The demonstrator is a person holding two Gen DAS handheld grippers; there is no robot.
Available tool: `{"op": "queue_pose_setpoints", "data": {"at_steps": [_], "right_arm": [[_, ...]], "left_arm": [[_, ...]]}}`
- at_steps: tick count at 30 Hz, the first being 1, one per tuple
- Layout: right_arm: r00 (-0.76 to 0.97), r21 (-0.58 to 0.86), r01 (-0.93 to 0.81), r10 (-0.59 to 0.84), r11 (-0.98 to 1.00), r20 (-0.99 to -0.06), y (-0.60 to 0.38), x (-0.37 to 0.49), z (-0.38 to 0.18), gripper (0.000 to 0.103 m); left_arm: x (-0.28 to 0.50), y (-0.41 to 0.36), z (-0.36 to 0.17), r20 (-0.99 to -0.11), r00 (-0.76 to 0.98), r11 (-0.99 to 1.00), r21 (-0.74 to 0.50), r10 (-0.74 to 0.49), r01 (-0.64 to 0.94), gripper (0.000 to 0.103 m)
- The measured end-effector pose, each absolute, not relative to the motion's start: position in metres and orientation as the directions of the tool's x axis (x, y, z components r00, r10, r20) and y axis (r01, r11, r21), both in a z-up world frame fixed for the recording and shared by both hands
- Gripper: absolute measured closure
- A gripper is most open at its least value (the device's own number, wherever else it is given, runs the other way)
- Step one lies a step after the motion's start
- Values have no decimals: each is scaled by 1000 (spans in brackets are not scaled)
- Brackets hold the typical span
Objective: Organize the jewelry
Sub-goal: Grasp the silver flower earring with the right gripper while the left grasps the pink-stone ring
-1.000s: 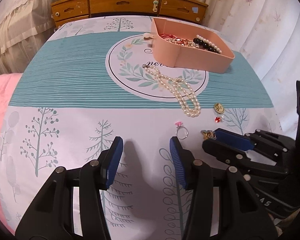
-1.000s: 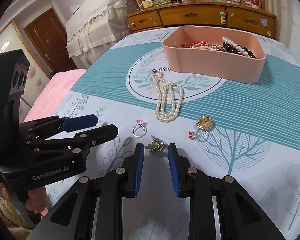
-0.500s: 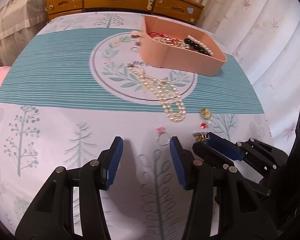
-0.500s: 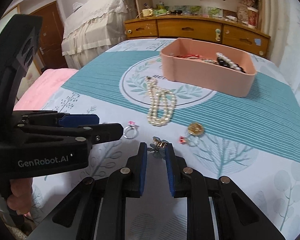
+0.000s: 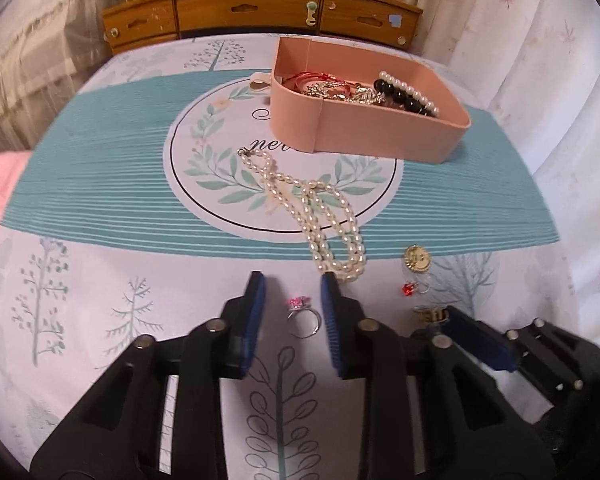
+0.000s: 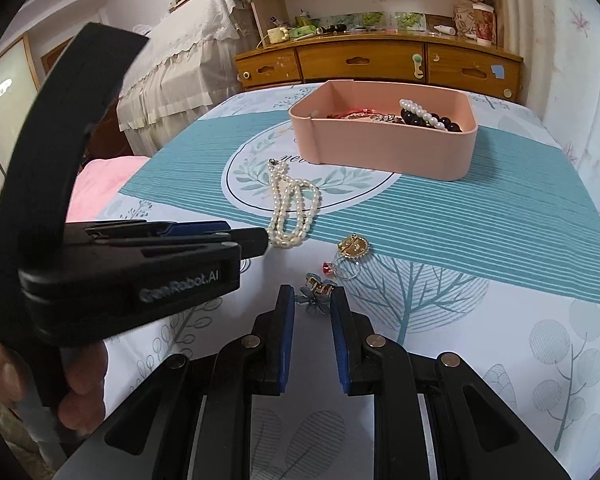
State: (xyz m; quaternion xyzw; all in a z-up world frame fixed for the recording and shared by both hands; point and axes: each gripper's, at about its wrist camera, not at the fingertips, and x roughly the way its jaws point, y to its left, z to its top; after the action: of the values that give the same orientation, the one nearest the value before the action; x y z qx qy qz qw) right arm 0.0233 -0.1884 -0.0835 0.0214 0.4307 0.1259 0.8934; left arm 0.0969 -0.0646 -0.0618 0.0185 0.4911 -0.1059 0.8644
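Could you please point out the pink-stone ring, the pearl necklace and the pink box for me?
pink-stone ring (image 5: 305, 319), left wrist view, on its silver band.
pearl necklace (image 5: 327, 216), left wrist view, on the doubled strands near the middle.
pink box (image 6: 392, 151), right wrist view, on its near outer wall.

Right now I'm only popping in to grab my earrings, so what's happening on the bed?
A person is sorting jewelry with two handheld grippers. The left gripper is open around a pink-stone ring, not yet closed on it. The right gripper is open around a small flower-shaped clip. A pearl necklace, a gold brooch and a red-stone ring lie loose on the cloth. The pink box already holds several pieces.
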Motion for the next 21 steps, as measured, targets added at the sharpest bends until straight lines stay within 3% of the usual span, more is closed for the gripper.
{"op": "queue_pose_setpoints", "data": {"at_steps": [3, 13, 21], "right_arm": [[598, 165, -197, 252, 966, -761, -192, 23, -83, 86], [612, 158, -195, 246, 968, -752, -191, 21, -78, 86], [692, 148, -169, 224, 975, -686, -203, 30, -36, 86]], "left_arm": [[94, -69, -62, -855, 497, 976, -48, -150, 213, 94], [85, -67, -58, -848, 496, 969, -80, -188, 232, 95], [99, -63, -16, -788, 582, 969, -72, -201, 236, 95]]}}
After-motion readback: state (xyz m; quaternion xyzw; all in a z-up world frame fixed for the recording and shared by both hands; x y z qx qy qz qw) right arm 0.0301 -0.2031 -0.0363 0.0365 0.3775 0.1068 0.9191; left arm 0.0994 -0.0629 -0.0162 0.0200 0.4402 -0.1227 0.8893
